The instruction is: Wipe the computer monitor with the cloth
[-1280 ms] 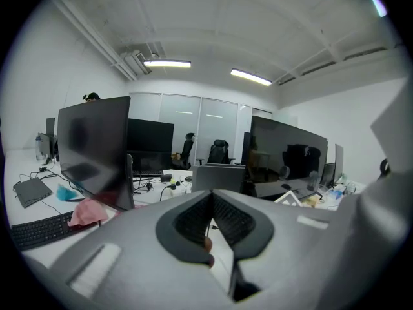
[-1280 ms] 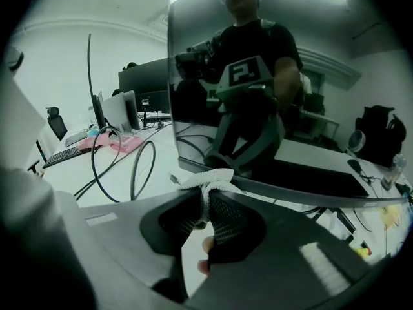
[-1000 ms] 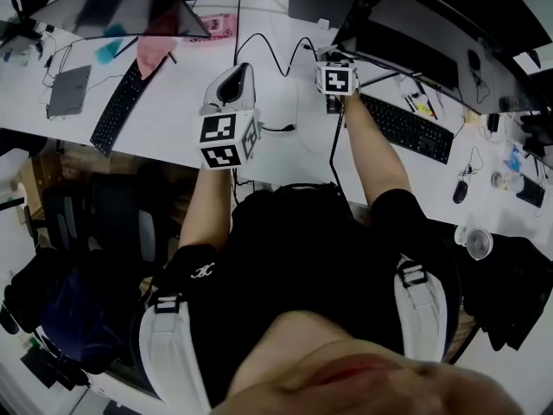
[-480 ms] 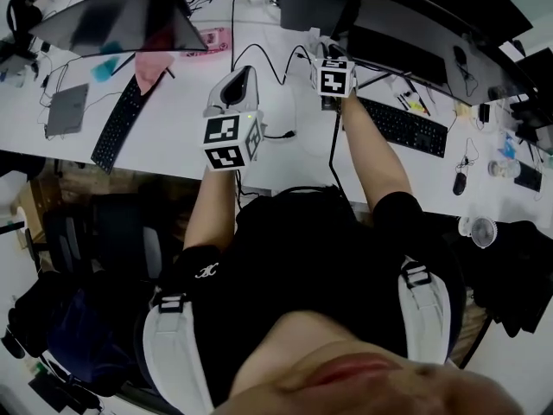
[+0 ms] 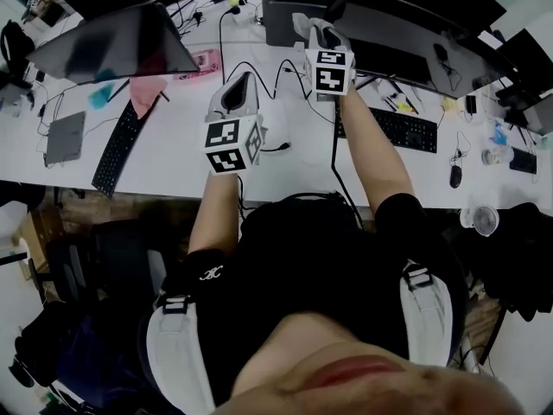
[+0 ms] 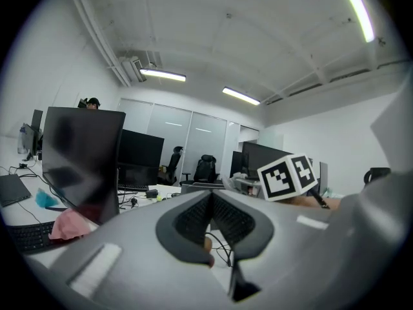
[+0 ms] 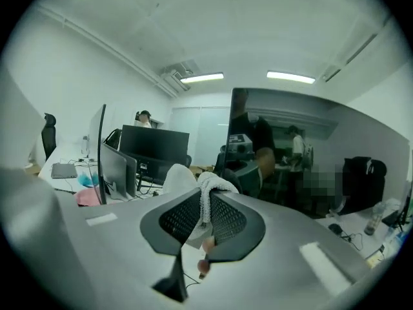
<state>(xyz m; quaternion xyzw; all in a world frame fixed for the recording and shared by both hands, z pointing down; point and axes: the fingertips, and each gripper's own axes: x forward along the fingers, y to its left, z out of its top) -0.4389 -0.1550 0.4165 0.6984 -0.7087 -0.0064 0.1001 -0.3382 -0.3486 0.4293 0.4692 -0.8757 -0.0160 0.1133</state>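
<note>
The curved dark monitor stands at the back right of the white desk. My right gripper is raised at the monitor's left end, shut on a white cloth that bunches up between and above its pads. In the right gripper view the glossy screen fills the space just ahead and mirrors the room. My left gripper hovers over the middle of the desk, apart from the monitor, jaws shut with nothing between them.
A black keyboard lies below the curved monitor, with a mouse to its right. A second monitor, another keyboard, a pink cloth and a grey laptop occupy the desk's left. Black cables run between the grippers.
My right gripper has lifted with the cloth and gone further back, up to the monitor's left end. The left gripper has shifted only slightly.
</note>
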